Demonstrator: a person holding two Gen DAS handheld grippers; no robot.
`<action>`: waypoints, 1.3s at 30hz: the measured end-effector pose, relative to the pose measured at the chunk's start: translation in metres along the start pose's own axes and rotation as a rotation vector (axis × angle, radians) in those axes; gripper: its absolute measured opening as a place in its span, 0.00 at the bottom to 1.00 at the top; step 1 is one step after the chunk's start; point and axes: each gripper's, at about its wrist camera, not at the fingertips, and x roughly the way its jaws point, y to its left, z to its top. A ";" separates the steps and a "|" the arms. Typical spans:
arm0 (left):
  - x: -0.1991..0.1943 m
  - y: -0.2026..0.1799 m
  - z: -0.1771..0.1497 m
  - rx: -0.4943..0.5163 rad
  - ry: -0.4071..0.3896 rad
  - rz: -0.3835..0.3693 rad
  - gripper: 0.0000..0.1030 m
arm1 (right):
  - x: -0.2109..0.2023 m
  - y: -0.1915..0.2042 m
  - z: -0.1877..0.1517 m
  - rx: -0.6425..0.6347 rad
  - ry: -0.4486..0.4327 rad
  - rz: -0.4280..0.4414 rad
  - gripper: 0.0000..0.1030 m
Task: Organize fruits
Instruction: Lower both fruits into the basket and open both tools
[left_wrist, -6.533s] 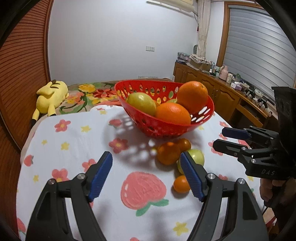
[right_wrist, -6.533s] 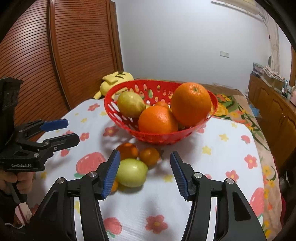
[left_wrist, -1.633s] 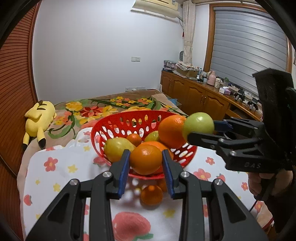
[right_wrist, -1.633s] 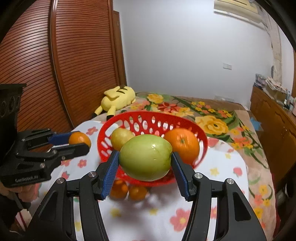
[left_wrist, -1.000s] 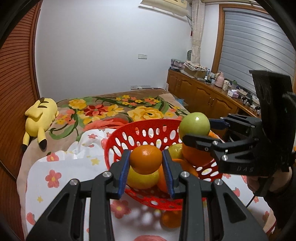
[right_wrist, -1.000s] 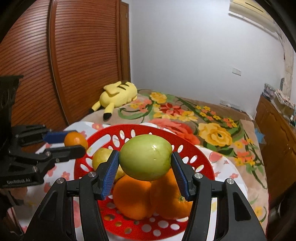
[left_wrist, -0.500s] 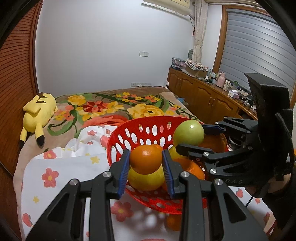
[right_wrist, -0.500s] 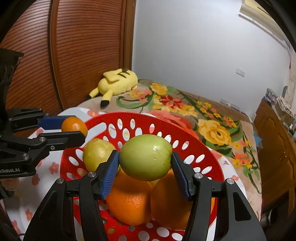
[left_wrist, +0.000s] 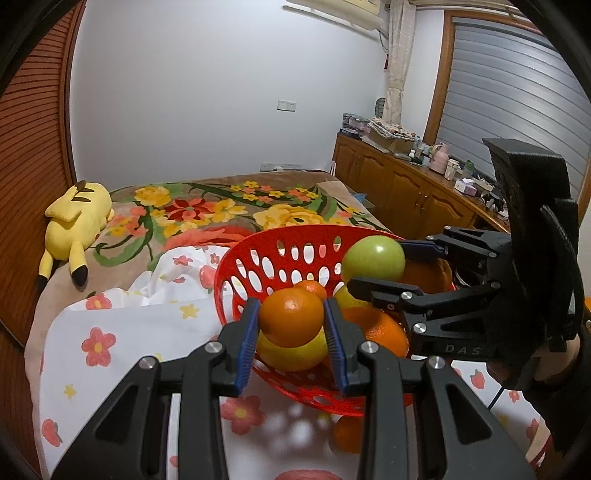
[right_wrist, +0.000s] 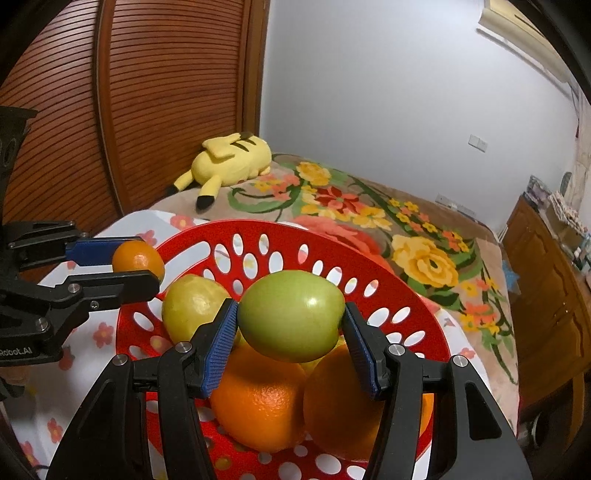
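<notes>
My left gripper (left_wrist: 291, 325) is shut on a small orange mandarin (left_wrist: 291, 318) and holds it over the near left rim of the red perforated basket (left_wrist: 258, 254). It also shows in the right wrist view (right_wrist: 137, 260). My right gripper (right_wrist: 290, 326) is shut on a green apple (right_wrist: 291, 320) and holds it above the basket (right_wrist: 280, 236), over two large oranges (right_wrist: 258, 402) and a yellow-green fruit (right_wrist: 194, 308). The apple also shows in the left wrist view (left_wrist: 373, 257).
The basket stands on a white cloth with flowers (left_wrist: 122, 332). One mandarin (left_wrist: 347, 434) lies on the cloth in front of the basket. A yellow plush toy (left_wrist: 75, 221) lies on the floral bedspread behind. Wooden cabinets (left_wrist: 406, 188) run along the right wall.
Both grippers have moved forward and lower over the basket with their fruit still held. The mandarin and the apple now hang just above the fruit in the basket.
</notes>
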 end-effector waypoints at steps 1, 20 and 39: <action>0.000 0.000 0.000 0.000 0.001 -0.001 0.32 | 0.000 -0.001 0.000 0.001 -0.001 0.001 0.57; 0.014 -0.024 -0.008 0.037 0.042 -0.027 0.32 | -0.048 -0.018 -0.015 0.090 -0.088 0.011 0.60; -0.015 -0.049 -0.038 0.058 0.055 0.021 0.51 | -0.101 -0.022 -0.068 0.211 -0.114 -0.015 0.60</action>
